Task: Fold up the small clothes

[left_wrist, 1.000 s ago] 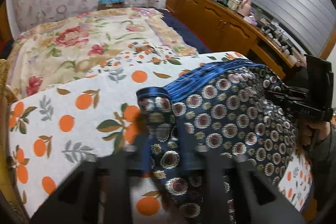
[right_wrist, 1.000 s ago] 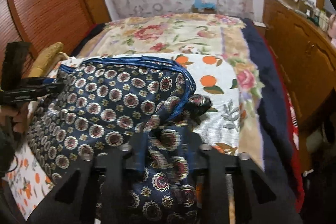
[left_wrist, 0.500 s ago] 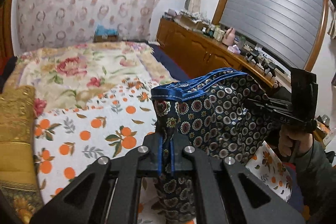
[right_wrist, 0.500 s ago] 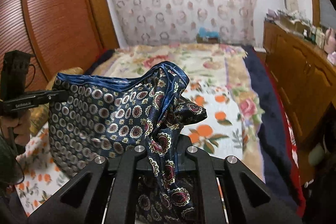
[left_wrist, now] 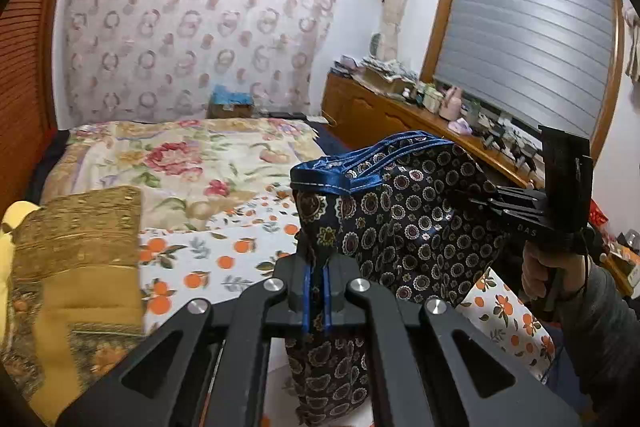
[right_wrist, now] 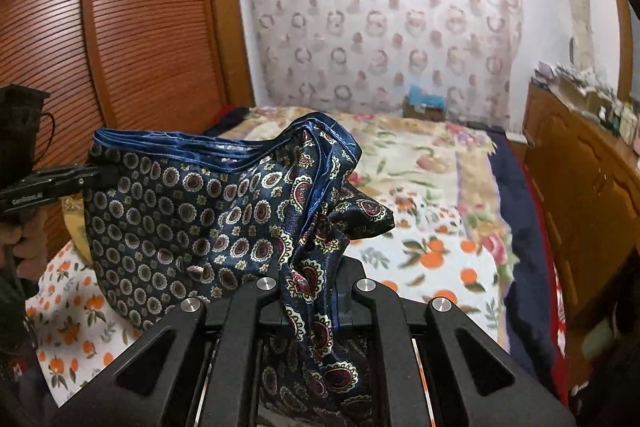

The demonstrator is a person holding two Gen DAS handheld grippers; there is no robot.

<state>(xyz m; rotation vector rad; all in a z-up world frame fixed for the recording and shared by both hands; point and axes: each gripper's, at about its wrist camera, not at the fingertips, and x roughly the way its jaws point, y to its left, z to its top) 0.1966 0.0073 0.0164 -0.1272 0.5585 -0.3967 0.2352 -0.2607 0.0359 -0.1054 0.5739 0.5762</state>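
A dark navy scarf with round medallion print and blue trim [left_wrist: 416, 227] hangs in the air between my two grippers, above the bed. My left gripper [left_wrist: 316, 287] is shut on one corner of the scarf. My right gripper [right_wrist: 308, 287] is shut on the opposite corner, with cloth bunched [right_wrist: 316, 227] at the jaws. The right gripper also shows in the left wrist view [left_wrist: 516, 207], and the left gripper in the right wrist view [right_wrist: 60, 179]. The scarf sags in folds between them [right_wrist: 192, 219].
Below lies an orange-print white cloth [left_wrist: 224, 259] on a floral bedspread [left_wrist: 180, 159]. A gold cushion [left_wrist: 76, 227] lies at the left. A wooden sideboard with clutter [left_wrist: 384, 107] runs along the right; a slatted wooden wardrobe [right_wrist: 132, 39] stands left.
Both grippers have lifted the scarf off the bed and now hold it up in the air, stretched between them. The views have tilted up toward the wall.
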